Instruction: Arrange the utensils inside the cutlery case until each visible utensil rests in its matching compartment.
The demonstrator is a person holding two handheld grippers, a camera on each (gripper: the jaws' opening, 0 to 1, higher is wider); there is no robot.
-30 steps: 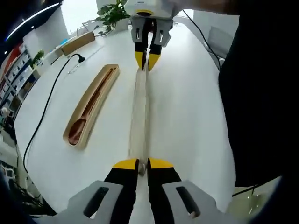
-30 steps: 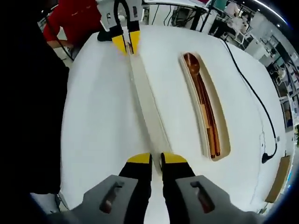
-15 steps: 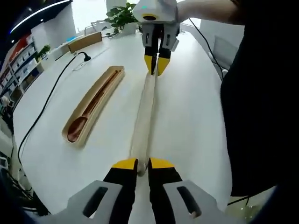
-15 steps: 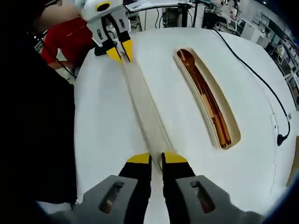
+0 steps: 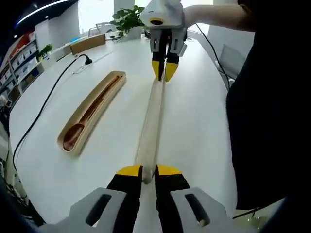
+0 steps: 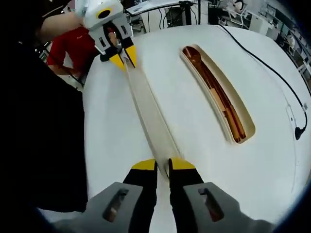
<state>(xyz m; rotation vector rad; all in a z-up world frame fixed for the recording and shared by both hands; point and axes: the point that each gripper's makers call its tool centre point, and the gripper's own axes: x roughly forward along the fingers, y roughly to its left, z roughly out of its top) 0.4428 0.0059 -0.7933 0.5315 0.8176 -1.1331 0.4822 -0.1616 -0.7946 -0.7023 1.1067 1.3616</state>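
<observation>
In the left gripper view, the left gripper (image 5: 148, 171) rises from 6 o'clock with its yellow-tipped jaws clenched on the near end of a long, pale wooden lid (image 5: 152, 121). The lid runs from the jaws toward 12 o'clock, where the right gripper (image 5: 164, 72) pinches its far end; a bare forearm (image 5: 214, 14) reaches in behind it from 1 o'clock. Whether the lid touches the white table (image 5: 194, 107) or hangs just above it cannot be told.

At 9 to 10 o'clock of that view lies the open cutlery case (image 5: 92, 109), a shallow wooden tray well apart from the lid. Inside it rest a dark wooden spoon (image 5: 77, 131), bowl toward the near end, and chopsticks (image 5: 108, 90) alongside its handle. A black cable (image 5: 41, 111) curves over the table beyond the case, and a potted plant (image 5: 127, 18) stands at 11 o'clock.

In the right gripper view, the right gripper (image 6: 163, 167) clamps the lid (image 6: 148, 114) at 6 o'clock, and the left gripper (image 6: 121, 58) holds the other end at 11 o'clock. The cutlery case (image 6: 218, 92) lies at 1 to 2 o'clock, the spoon (image 6: 193, 54) bowl at its far end. A person in red (image 6: 73, 46) sits beyond the table's edge.
</observation>
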